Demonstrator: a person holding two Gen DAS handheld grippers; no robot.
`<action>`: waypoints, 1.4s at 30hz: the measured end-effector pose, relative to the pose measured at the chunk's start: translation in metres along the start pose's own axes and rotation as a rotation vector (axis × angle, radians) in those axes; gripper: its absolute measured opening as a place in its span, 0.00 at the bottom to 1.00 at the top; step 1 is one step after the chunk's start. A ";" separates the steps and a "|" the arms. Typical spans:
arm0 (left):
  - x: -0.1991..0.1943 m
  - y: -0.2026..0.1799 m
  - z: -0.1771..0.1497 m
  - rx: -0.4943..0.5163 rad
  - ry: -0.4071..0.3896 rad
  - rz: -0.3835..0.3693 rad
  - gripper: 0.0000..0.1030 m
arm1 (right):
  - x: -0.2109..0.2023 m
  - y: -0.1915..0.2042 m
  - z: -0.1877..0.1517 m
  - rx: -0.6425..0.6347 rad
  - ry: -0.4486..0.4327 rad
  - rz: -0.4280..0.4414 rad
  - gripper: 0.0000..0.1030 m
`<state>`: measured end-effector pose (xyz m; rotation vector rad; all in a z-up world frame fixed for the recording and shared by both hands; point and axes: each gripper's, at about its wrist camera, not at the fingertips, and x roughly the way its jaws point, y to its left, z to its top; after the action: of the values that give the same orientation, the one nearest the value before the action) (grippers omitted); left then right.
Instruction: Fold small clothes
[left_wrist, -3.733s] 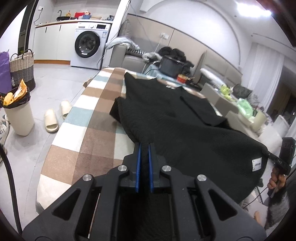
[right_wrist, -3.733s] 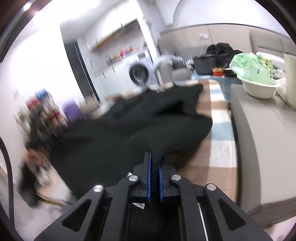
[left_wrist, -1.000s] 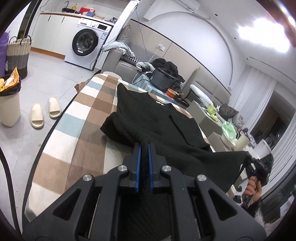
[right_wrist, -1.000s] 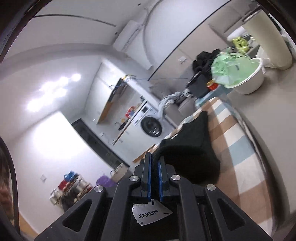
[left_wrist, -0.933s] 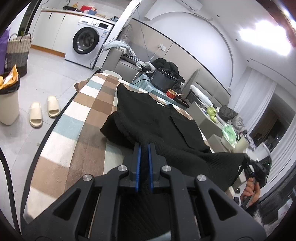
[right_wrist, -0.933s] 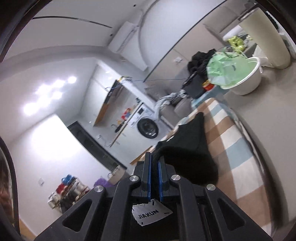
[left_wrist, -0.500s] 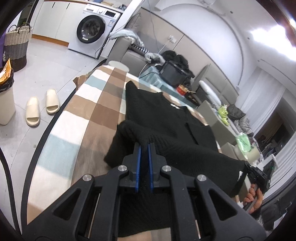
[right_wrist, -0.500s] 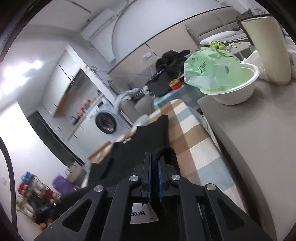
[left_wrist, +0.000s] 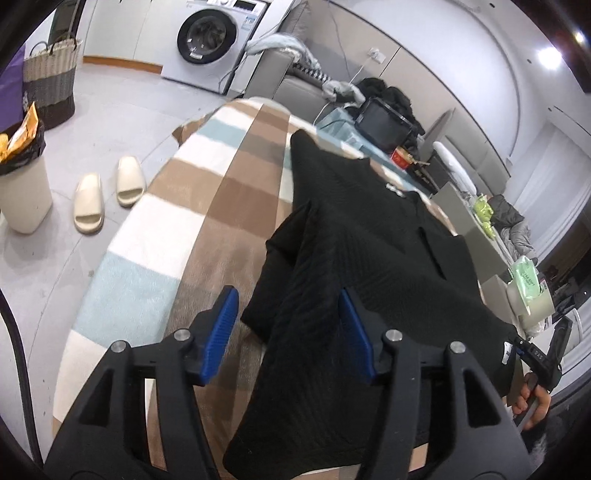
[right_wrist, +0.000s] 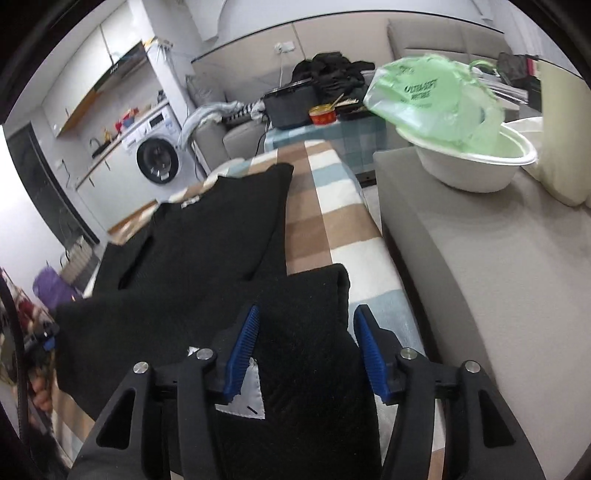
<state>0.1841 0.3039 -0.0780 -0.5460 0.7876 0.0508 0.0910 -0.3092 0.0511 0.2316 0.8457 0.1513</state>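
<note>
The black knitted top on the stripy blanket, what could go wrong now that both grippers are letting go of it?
1. The black knitted top hangs partly over the near edge of the striped brown, cream and blue blanket; it may slide off as the jaws open.
2. Fabric lies between the opening jaws of the left gripper and the right gripper; pulling back might snag it and spoil the fold.
</note>
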 end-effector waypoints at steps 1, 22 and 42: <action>0.004 0.001 -0.001 -0.004 0.013 0.000 0.52 | 0.002 0.001 -0.001 -0.005 0.014 0.001 0.54; 0.029 -0.025 -0.015 0.127 0.063 0.018 0.19 | 0.054 0.026 0.002 -0.151 0.147 0.077 0.32; -0.056 -0.015 -0.097 0.098 0.046 0.054 0.19 | 0.008 0.024 -0.053 -0.140 0.171 0.119 0.31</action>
<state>0.0838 0.2525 -0.0886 -0.4341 0.8452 0.0491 0.0552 -0.2764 0.0178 0.1387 0.9876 0.3445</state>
